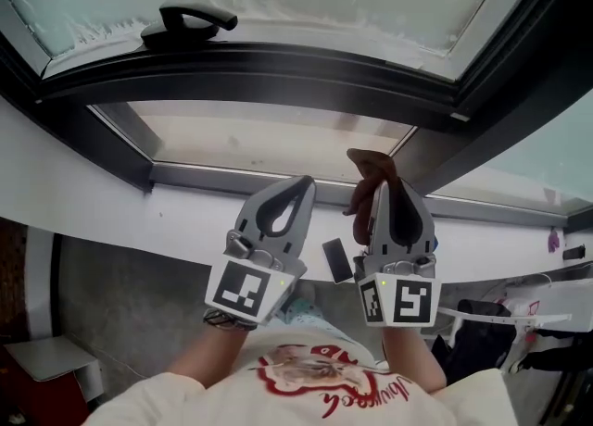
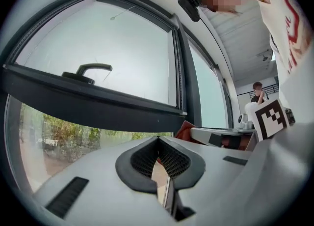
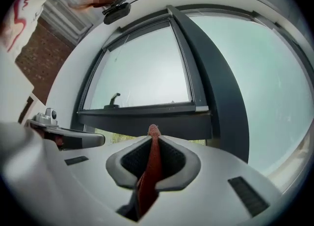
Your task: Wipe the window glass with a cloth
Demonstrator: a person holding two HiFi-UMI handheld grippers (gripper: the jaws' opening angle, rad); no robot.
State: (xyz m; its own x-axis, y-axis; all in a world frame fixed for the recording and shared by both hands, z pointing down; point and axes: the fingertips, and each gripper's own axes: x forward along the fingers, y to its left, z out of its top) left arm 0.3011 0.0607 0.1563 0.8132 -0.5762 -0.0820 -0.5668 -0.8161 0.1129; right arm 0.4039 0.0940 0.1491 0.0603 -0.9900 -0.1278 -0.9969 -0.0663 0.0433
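Cloth (image 3: 152, 163), rust-red and limp, is clamped flat between the jaws of the right claw (image 3: 153, 139). Its long axis runs along the jaws, and a crumpled tuft pokes out past the tips. That tuft is the part that would meet the pane first. Just to its left, the left claw (image 1: 298, 185) has its jaws pressed together with nothing between them. The pads of both claws are dark and ribbed, set in smooth grey shells.

Straight ahead of both tips, and not yet touched, lies the window glass (image 1: 269, 142), a pale, hazy lower pane. The right claw looks the nearer to it, and it carries the cloth, so I judge the coming move is a short push forward from that side. Beyond and above the claws a heavy black frame (image 1: 278, 68) crosses, matte and square-edged. A curved black handle (image 1: 190, 18) sits on it, up and to the left of the left claw. A dark upright post (image 3: 206, 82) rises just right of the cloth-bearing claw, with more milky glass past it.
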